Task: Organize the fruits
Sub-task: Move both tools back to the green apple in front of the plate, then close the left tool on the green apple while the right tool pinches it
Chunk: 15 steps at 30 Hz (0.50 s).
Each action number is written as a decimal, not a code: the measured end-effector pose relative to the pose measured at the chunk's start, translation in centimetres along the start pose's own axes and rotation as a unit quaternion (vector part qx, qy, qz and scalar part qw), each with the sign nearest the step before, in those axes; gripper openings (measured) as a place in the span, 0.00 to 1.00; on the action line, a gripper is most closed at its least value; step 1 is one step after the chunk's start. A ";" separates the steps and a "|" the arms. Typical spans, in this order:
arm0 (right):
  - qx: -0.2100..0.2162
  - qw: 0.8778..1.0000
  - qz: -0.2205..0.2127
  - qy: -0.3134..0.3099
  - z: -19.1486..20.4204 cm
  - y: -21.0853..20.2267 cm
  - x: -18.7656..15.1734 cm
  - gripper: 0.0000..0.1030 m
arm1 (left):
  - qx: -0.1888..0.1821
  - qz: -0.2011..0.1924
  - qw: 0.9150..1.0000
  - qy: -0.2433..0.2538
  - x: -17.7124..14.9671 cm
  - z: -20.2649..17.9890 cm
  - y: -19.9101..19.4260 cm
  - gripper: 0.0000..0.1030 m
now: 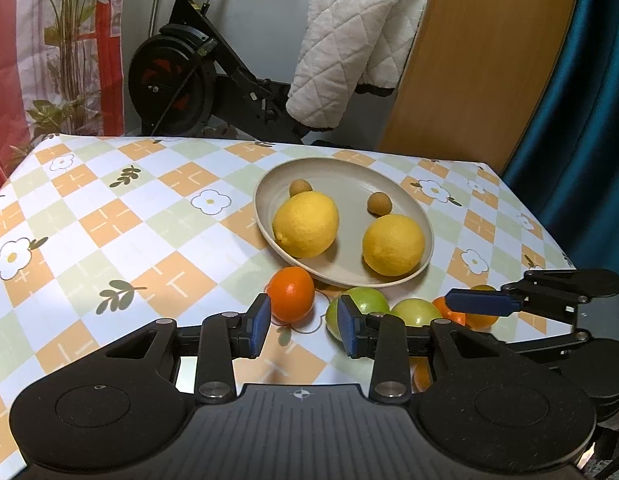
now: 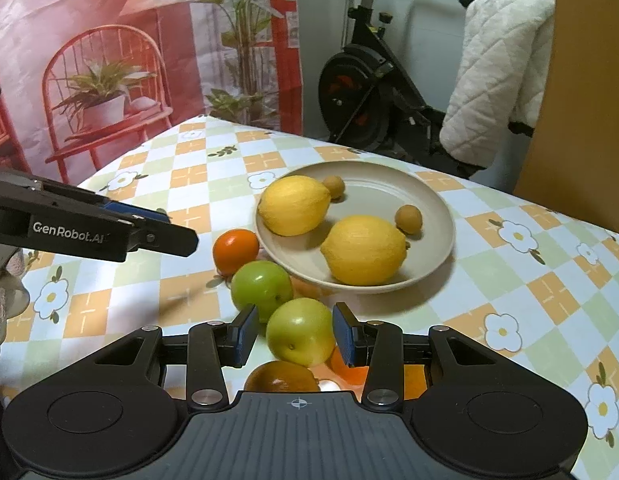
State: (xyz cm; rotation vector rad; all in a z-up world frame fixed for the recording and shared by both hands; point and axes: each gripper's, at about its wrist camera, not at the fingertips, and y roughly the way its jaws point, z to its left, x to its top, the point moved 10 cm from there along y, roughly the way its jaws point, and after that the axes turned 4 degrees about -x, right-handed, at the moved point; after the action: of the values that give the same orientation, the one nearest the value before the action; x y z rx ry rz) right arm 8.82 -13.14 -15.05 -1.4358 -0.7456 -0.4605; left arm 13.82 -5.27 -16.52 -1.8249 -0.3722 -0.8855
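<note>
A beige plate (image 1: 389,184) (image 2: 437,216) holds two lemons (image 1: 306,224) (image 2: 363,250) and two small brown fruits (image 1: 379,203) (image 2: 408,219). In front of it lie an orange (image 1: 291,294) (image 2: 235,250), two green apples (image 1: 367,300) (image 2: 261,286) and more oranges (image 1: 483,318). My left gripper (image 1: 303,330) is open, low over the table, just short of the orange and a green apple. My right gripper (image 2: 295,334) is open with the nearer green apple (image 2: 300,332) between its fingers, apparently untouched. Its finger shows in the left wrist view (image 1: 481,304).
The table has a checked flower cloth (image 1: 109,220). An exercise bike (image 1: 181,68) with a white quilted blanket (image 1: 349,40) stands behind it. A wooden panel (image 1: 477,60) and a blue curtain are at the right. A darker orange fruit (image 2: 281,376) lies under my right gripper.
</note>
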 end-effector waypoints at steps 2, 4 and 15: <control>0.001 1.000 -0.001 -0.007 0.2 0.1 0.2 0.37 | -0.005 0.001 1.000 -0.001 0.0 -0.1 0.1 0.37; 0.004 1.000 -0.002 -0.017 0.6 0.3 0.3 0.37 | -0.010 0.003 1.000 -0.003 0.0 -0.1 0.2 0.37; 0.019 0.996 0.009 -0.084 2.6 2.4 1.2 0.37 | -0.047 0.029 0.998 -0.020 -0.1 -0.7 2.1 0.37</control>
State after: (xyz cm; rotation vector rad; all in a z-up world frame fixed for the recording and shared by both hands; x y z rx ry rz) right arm 10.87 -10.09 -15.97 -1.4561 -0.8710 -0.3122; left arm 14.76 -6.78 -17.84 -1.9322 -0.3052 -0.8392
